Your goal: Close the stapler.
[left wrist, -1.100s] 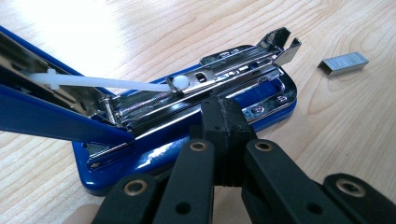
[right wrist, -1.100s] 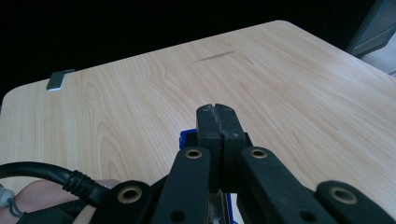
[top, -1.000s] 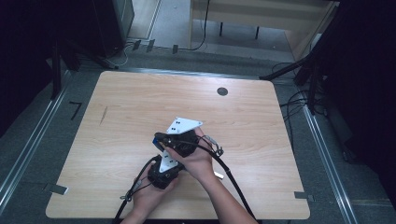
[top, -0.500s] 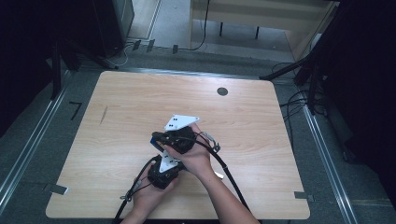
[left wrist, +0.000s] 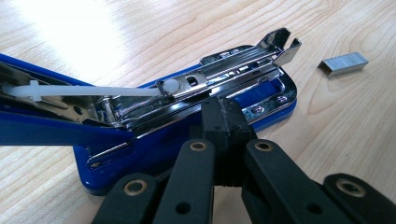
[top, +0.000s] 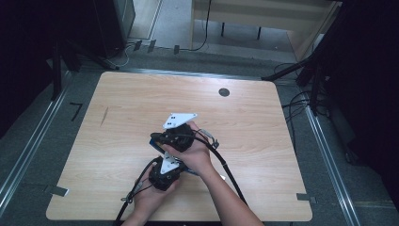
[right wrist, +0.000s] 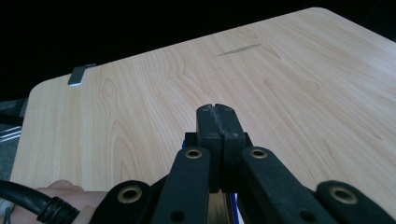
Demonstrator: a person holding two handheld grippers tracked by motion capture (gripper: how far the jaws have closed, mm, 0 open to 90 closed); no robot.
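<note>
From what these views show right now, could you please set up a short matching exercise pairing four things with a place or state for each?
Things:
1. stapler
2. strip of staples
3. left gripper
4. round dark disc

States:
A. lying loose on the bare wood beside the stapler's front end
B. near the table's far edge
C. opened, metal staple channel exposed
D. jaws pressed together, close to the stapler's blue base

Pairs: 1-C, 2-A, 3-D, 4-B
</note>
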